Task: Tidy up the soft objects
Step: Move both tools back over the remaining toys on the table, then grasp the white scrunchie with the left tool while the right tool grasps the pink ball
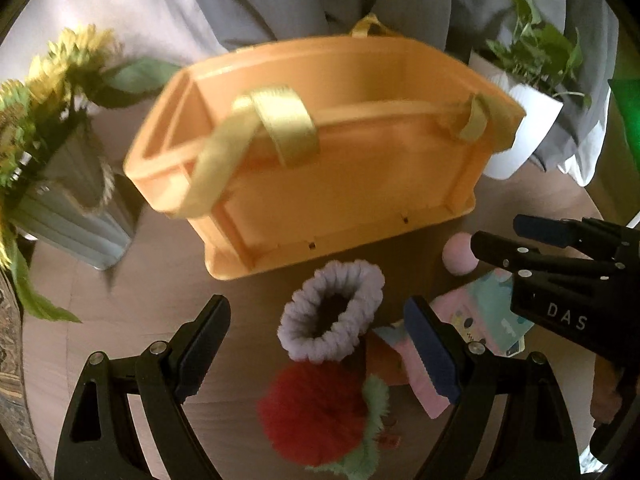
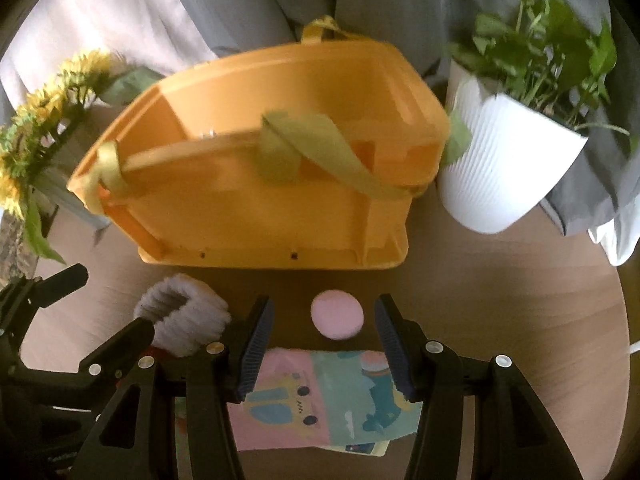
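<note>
Round wooden table point(image 2: 520, 280) carries an orange basket point(image 1: 340, 184) at twelve o'clock. Left gripper point(image 1: 316, 352) hovers with jaws spread above a lavender scrunchie point(image 1: 330, 316) and red pompom point(image 1: 316, 404). Right gripper point(image 2: 324, 348) hovers, jaws spread, above a pastel cloth point(image 2: 320, 396); a pink puff point(image 2: 337, 319) lies just beyond.

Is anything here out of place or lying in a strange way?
Yes. The orange basket lies tipped on its side on the table, its opening facing the grippers and its yellow strap hanging loose across it. The soft items in front of it are still on the table, none inside.
</note>
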`<action>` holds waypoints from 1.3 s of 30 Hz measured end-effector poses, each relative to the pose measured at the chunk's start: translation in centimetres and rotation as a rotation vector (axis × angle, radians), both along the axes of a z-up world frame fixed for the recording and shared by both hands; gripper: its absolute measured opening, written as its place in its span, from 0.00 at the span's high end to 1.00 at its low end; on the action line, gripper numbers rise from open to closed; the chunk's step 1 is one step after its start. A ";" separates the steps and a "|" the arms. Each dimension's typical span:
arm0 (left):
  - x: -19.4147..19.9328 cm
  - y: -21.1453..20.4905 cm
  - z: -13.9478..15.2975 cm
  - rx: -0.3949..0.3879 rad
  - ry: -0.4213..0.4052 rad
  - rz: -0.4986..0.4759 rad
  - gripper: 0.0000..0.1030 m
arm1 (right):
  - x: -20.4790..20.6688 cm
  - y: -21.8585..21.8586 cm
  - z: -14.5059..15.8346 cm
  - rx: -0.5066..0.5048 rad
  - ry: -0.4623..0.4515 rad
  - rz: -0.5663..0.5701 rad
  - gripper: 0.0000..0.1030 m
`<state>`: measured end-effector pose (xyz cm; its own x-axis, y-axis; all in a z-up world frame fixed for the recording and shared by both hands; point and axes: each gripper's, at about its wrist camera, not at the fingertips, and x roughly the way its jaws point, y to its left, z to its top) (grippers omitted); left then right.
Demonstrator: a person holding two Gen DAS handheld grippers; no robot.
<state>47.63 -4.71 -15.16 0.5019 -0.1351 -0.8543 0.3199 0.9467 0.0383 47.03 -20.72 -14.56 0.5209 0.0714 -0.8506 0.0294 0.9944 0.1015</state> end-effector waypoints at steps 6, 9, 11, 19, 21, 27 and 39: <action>0.7 -0.1 -1.5 0.004 0.032 0.002 0.14 | 0.6 -0.3 -2.0 0.014 0.051 0.004 0.48; 1.1 -0.1 -2.4 0.006 0.055 0.003 0.14 | 1.0 -0.3 -3.1 0.010 0.072 0.009 0.48; 1.5 -0.2 -2.9 0.002 0.069 0.003 0.14 | 1.2 -0.3 -3.8 0.009 0.087 0.009 0.48; 2.5 -0.7 -4.6 0.008 0.121 0.003 0.27 | 2.3 -0.6 -6.1 -0.002 0.134 0.011 0.48; 2.7 -0.8 -4.9 0.012 0.126 -0.002 0.30 | 2.4 -0.6 -6.6 -0.004 0.142 0.013 0.48; 3.2 -1.0 -5.2 -0.027 0.139 -0.005 0.44 | 2.6 -0.7 -7.4 -0.007 0.144 0.017 0.48; 2.6 -1.0 -4.3 -0.046 0.086 -0.013 0.70 | 1.9 0.0 -7.0 -0.017 0.115 0.022 0.62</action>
<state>50.23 -5.70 -19.47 0.4250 -0.1808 -0.8870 0.3322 0.9426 -0.0330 48.97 -20.68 -21.54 0.4180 0.0672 -0.9060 0.0179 0.9965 0.0822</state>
